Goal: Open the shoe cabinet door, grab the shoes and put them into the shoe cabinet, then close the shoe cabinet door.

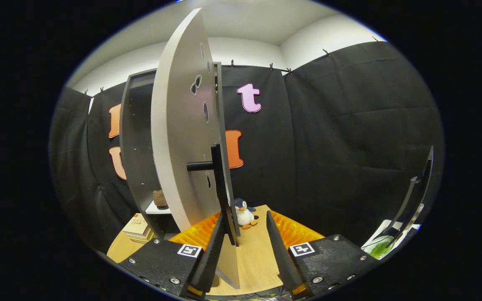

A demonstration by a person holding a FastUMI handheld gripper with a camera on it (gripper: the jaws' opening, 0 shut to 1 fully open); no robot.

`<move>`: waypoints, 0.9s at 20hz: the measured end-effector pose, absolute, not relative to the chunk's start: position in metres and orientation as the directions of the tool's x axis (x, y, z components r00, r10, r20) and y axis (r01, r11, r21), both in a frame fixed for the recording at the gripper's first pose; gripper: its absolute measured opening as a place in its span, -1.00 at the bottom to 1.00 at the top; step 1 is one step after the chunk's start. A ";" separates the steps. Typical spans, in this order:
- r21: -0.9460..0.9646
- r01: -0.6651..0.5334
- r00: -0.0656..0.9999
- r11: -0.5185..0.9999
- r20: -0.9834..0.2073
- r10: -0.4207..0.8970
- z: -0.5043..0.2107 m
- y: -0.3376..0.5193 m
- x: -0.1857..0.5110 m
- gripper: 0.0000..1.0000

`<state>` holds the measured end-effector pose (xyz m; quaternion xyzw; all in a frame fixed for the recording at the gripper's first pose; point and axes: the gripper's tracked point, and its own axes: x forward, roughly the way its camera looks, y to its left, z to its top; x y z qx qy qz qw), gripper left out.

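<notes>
tool (245, 246) fingers spread, nothing pinched | shoe cabinet door (178, 142) swung open, edge-on just ahead of left finger | judged stiff, light panel, swings freely; best taken at black handle (218, 175)

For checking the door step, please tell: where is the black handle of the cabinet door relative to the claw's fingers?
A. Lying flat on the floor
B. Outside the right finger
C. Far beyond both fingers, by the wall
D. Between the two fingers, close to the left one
D: the handle on the cabinet door stands between the spread fingers of the claw, beside the left finger.
</notes>
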<state>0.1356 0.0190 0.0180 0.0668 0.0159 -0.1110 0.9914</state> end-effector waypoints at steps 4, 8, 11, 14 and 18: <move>0.126 0.233 0.972 0.964 -0.041 -0.230 0.019 0.017 0.135 0.24; 0.108 0.262 0.965 0.959 -0.044 -0.259 0.018 0.009 0.132 0.23; 0.107 0.288 0.957 0.952 -0.052 -0.284 0.016 0.007 0.130 0.23; 0.093 0.325 0.945 0.941 -0.064 -0.320 0.015 0.000 0.123 0.24; 0.106 0.324 0.946 0.940 -0.060 -0.320 0.015 0.004 0.125 0.25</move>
